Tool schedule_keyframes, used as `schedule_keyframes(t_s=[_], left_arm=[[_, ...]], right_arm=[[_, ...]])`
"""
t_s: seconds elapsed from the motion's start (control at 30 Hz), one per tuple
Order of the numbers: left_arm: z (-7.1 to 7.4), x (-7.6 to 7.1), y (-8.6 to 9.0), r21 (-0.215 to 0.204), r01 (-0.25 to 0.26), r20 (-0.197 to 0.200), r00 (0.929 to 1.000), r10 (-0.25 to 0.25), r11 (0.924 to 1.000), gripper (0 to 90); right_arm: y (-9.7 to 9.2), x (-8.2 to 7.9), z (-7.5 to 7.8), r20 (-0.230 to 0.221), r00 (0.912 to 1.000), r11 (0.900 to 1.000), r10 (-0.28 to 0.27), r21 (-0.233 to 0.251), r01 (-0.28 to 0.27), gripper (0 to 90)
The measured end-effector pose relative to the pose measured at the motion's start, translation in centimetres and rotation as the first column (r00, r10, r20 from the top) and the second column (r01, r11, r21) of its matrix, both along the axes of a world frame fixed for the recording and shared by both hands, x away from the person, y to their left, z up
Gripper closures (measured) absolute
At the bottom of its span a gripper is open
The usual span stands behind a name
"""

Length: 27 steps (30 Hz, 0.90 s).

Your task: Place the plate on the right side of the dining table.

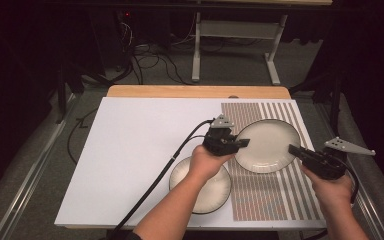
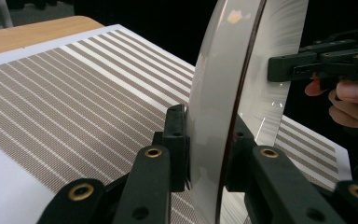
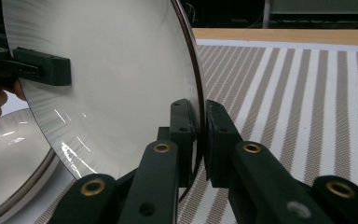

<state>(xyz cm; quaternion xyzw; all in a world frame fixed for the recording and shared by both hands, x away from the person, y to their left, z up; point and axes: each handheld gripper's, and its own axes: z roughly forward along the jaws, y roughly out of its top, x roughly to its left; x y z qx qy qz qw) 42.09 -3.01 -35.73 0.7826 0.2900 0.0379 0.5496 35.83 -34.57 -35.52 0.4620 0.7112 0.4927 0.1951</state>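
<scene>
While hovering above the striped mat (image 1: pixel 280 195) on the worktop (image 1: pixel 140 150), the plate (image 1: pixel 267 145) is sitting edge-on between both sets of jaws: left gripper (image 1: pixel 240 143) pinching its left rim, right gripper (image 1: pixel 296 150) pinching its right rim.

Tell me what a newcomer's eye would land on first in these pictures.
A pale plate with a dark rim, over the striped placemat at the table's right, pinched at opposite edges by the left gripper and right gripper. A second plate lies flat near the front edge, partly under the left forearm.
</scene>
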Motion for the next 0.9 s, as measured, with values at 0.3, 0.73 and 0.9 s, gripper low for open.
schedule_keyframes(t_s=[0.3,0.73,0.9], left_arm=[[-0.8,1.2,-1.8,0.014,-0.007,-0.033,0.9994,0.007,0.9999,74.7],[-2.2,1.9,-3.0,0.036,-0.026,-0.085,0.996,0.029,0.999,73.4],[-2.6,1.9,-3.5,0.053,-0.027,-0.103,0.9941,0.033,0.9982,73.2]], right_arm=[[-1.6,0.6,-0.6,-0.024,0.9992,0.9995,-0.031,-0.01,0.031,85.8],[-2.3,1.5,-1.7,-0.059,0.9972,0.9989,-0.046,-0.015,0.045,85.7],[-2.6,1.5,-2.3,-0.069,0.9962,0.9985,-0.053,-0.019,0.052,85.6]])
